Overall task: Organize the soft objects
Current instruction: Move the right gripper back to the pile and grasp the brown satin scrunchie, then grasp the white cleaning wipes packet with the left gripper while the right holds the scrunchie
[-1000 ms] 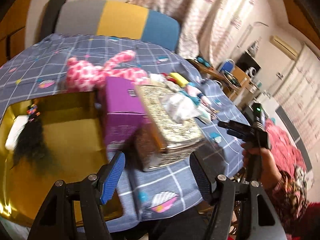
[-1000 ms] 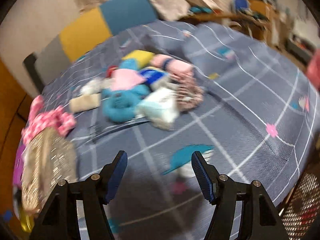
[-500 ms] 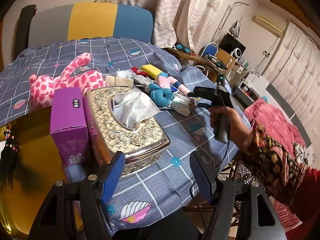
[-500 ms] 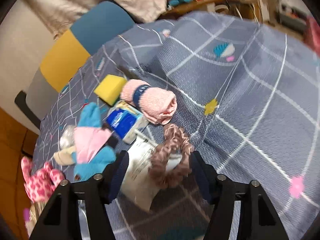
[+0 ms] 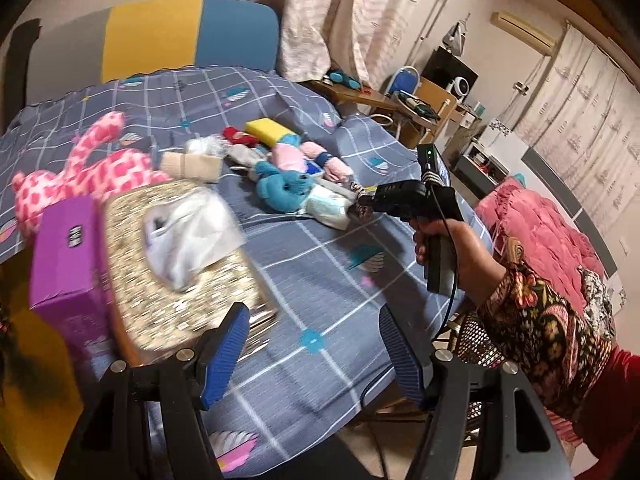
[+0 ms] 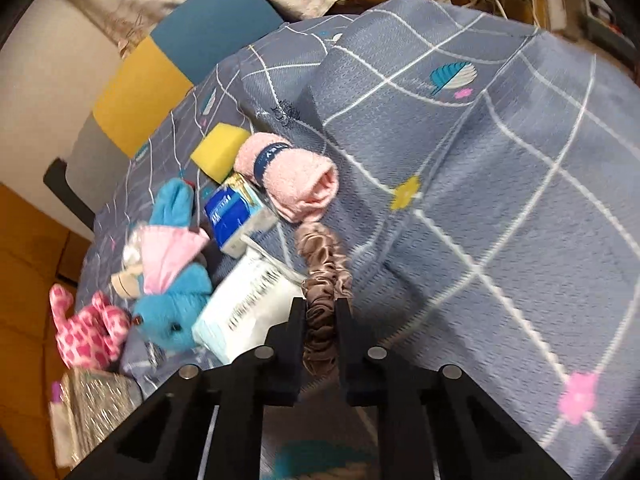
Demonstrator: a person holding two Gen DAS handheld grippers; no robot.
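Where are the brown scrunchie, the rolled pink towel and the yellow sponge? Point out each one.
brown scrunchie (image 6: 326, 268), right wrist view, ruffled loop ahead of the fingers.
rolled pink towel (image 6: 298, 178), right wrist view, middle of the roll.
yellow sponge (image 6: 220, 148), right wrist view, top face.

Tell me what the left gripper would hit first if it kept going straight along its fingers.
Most likely the blue-grey checked tablecloth: the open left gripper points down at bare cloth, just right of the gold patterned tissue box. The blue plush toy lies farther along. Depth is hard to judge in this fisheye view.
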